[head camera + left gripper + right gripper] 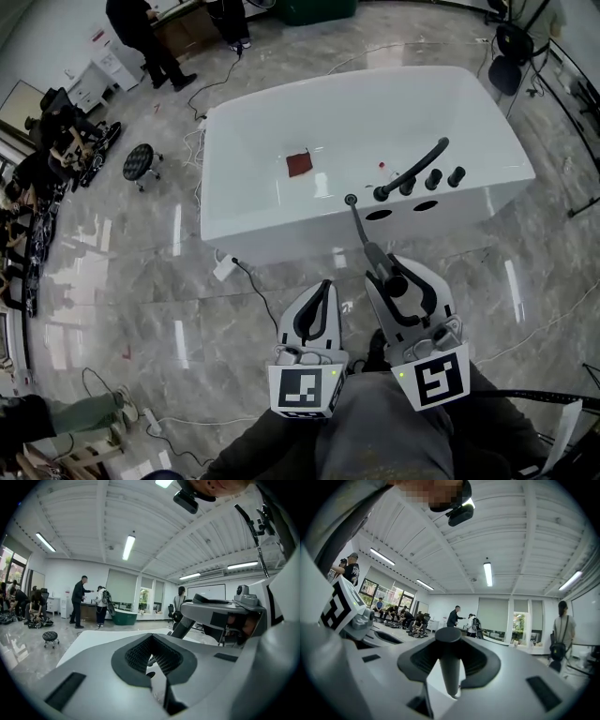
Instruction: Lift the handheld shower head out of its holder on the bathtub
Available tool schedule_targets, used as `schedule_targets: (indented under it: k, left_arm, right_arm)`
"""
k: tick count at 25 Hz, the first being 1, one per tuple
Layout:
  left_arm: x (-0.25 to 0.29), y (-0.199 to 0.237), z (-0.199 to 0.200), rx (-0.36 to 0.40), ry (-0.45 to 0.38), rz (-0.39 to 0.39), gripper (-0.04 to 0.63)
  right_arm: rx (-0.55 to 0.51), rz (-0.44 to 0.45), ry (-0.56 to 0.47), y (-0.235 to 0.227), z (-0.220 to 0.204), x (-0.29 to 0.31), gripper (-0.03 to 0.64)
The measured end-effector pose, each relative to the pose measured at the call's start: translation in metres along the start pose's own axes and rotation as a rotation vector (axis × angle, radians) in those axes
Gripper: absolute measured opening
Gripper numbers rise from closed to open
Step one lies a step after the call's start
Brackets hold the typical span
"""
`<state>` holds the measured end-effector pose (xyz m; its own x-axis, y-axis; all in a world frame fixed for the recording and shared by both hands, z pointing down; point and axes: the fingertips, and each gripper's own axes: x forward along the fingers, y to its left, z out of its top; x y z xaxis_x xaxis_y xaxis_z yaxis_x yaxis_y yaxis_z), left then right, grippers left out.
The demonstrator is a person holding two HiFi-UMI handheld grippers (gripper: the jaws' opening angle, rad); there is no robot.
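Note:
The white bathtub (281, 211) lies ahead of me, with a black spout (412, 169) and three black knobs (433, 178) on its near right deck. Two dark holes (379, 215) in the deck beside them stand empty. The slim dark handheld shower head (358, 225) is clear of the tub, and my right gripper (389, 272) is shut on its handle. In the right gripper view the shower head (449, 660) stands upright between the jaws of the right gripper (449, 672). My left gripper (324, 286) (152, 656) hangs beside it, shut with nothing in it.
A small red cloth (299, 164) lies in the tub. A white box with a black cable (225, 268) sits on the glossy floor at the tub's near left corner. A black stool (141, 161) and several people are at the far left.

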<state>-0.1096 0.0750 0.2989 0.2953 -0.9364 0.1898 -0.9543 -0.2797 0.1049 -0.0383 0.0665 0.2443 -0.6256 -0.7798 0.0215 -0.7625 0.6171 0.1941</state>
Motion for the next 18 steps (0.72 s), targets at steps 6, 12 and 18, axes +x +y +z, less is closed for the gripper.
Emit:
schedule_targets:
  k: [6, 12, 18]
  left_arm:
    - [-0.005, -0.009, 0.004, 0.015, -0.012, -0.058, 0.003]
    - [-0.014, -0.019, 0.014, 0.025, -0.021, -0.092, 0.003]
    - [-0.017, -0.013, 0.025, 0.033, -0.047, -0.089, 0.003]
  right_arm:
    - [0.008, -0.043, -0.005, 0.006, 0.007, -0.014, 0.137]
    - [0.016, -0.053, -0.020, 0.011, 0.019, -0.025, 0.137]
    - [0.055, -0.042, -0.001, 0.013, 0.008, -0.017, 0.137]
